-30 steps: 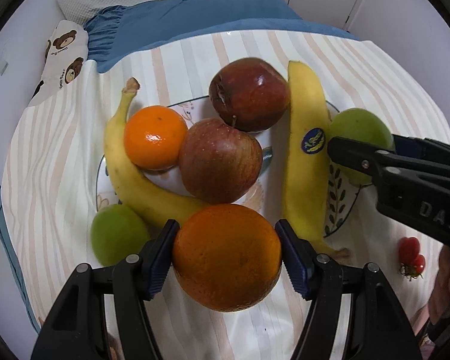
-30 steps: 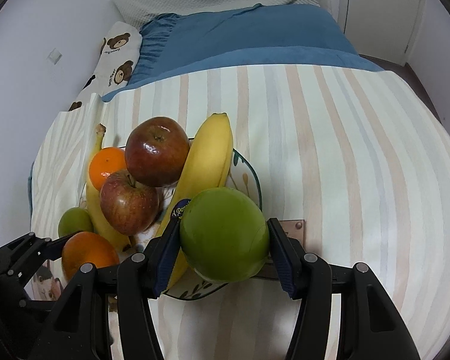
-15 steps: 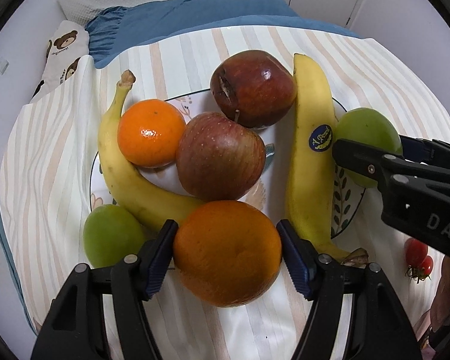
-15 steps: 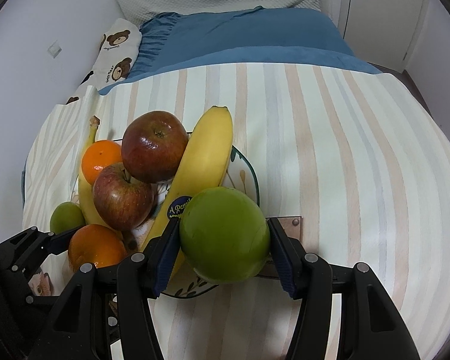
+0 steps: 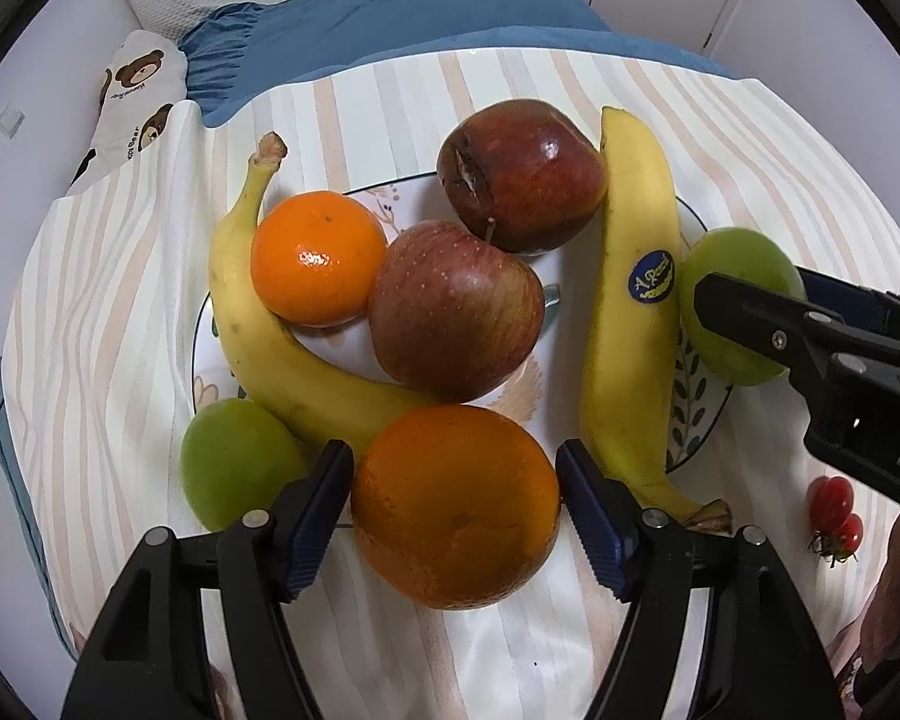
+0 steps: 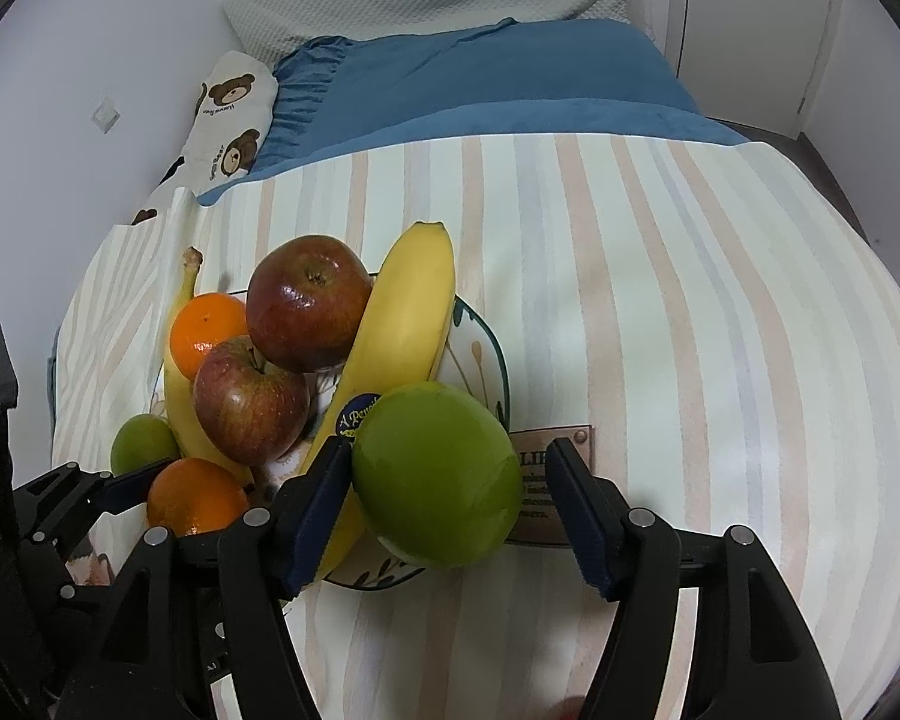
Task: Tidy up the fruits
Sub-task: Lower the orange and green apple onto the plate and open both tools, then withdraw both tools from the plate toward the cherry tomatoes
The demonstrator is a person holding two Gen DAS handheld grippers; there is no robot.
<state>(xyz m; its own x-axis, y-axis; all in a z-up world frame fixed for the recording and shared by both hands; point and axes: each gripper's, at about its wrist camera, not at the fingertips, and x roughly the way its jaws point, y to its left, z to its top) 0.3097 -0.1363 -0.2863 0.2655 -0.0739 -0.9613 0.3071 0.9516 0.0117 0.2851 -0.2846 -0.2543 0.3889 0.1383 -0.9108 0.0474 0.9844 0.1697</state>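
Observation:
A white patterned plate (image 5: 699, 420) lies on a striped cloth and bears two red apples (image 5: 456, 312), a small orange (image 5: 318, 258) and two bananas (image 5: 636, 312). My left gripper (image 5: 455, 489) is shut on a large orange (image 5: 456, 498) at the plate's near edge. A green fruit (image 5: 237, 462) lies on the cloth to its left. My right gripper (image 6: 450, 480) stands around a green apple (image 6: 435, 474) at the plate's right rim, its right pad a little apart from the apple. That apple also shows in the left wrist view (image 5: 732, 276).
Red cherry tomatoes (image 5: 834, 507) lie on the cloth right of the plate. A brown label (image 6: 543, 492) is sewn on the cloth near the right gripper. A blue blanket (image 6: 480, 84) and a bear-print pillow (image 6: 222, 114) lie beyond.
Both grippers have moved forward a little with their fruits toward the plate. The right gripper's right pad now stands slightly apart from the green apple.

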